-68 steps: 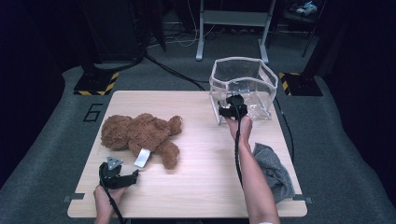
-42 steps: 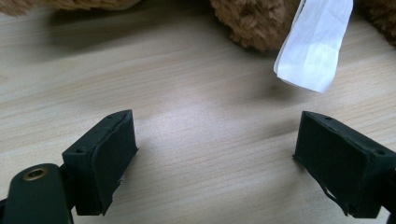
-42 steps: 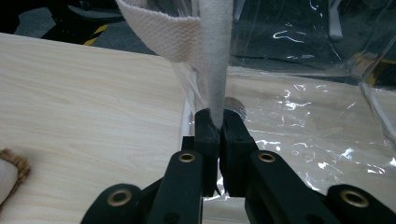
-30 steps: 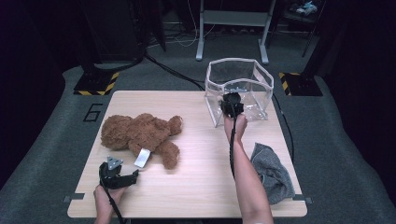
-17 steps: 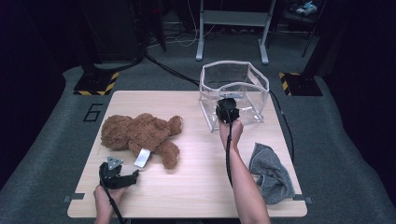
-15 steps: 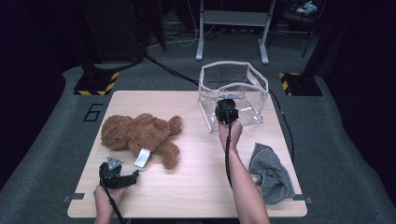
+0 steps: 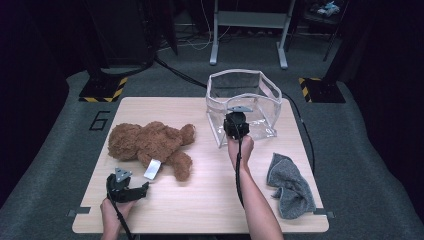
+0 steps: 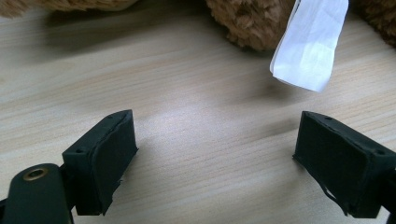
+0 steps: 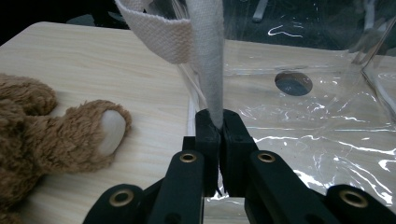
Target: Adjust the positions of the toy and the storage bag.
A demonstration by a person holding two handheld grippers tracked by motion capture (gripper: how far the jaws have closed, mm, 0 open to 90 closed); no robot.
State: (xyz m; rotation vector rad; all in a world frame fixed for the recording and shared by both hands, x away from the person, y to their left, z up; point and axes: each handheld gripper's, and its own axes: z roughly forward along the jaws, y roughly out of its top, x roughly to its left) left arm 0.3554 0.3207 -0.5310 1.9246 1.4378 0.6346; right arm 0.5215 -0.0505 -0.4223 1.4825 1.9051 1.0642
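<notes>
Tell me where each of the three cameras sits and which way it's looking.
High view: above the table's near side, looking forward and down; both forearms show.
Left gripper view: on the left gripper, facing the teddy bear's white tag; open jaws show.
Right gripper view: on the right gripper, shut on the clear bag's strap.
All three share the bear.

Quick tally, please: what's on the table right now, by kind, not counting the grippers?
Brown teddy bear: 1
Clear plastic bag with white trim: 1
Grey cloth: 1
Total: 3
</notes>
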